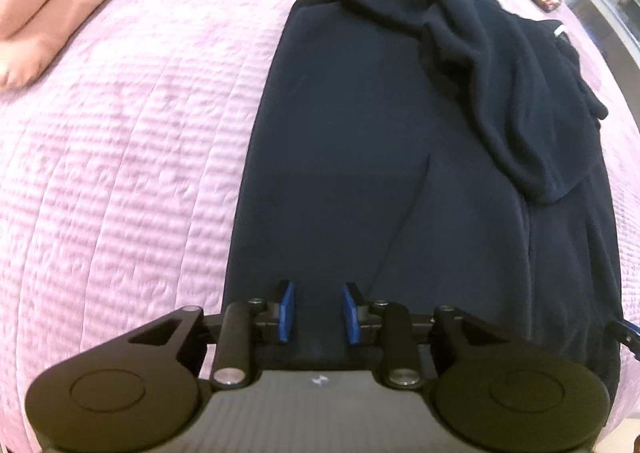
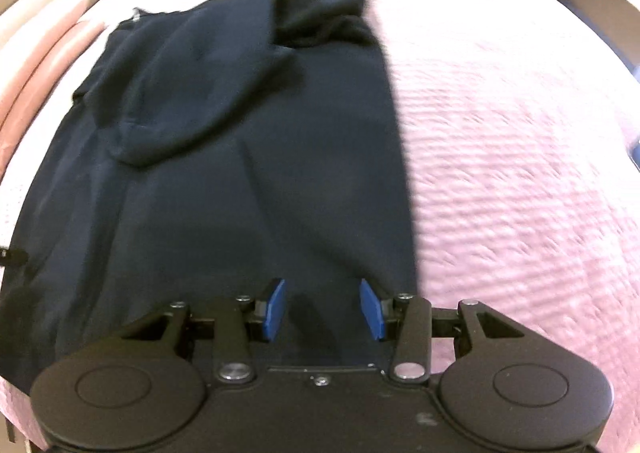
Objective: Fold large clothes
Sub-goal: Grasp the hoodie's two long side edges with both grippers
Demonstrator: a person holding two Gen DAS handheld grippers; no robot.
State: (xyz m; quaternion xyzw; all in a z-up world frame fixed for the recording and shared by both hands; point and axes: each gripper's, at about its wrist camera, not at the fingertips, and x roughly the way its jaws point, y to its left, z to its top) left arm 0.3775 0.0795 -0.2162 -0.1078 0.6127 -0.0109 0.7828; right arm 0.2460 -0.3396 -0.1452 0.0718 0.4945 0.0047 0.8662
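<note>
Navy fleece garment [image 1: 360, 133] rumpled on quilted lilac bedspread [image 1: 140, 133]

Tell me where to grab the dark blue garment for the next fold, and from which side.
Take the dark blue garment at its near hem corners, coming down from above. The body lies flat in a long strip on the pink bedspread, with a sleeve folded on top, so lifting the near edge toward the far end would likely halve it. Both tongs hang open above that hem.

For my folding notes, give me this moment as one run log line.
stage: mid-fold | dark garment: flat on pink quilt, sleeve folded across | left tongs: open, empty, above garment | right tongs: open, empty, above garment
</note>
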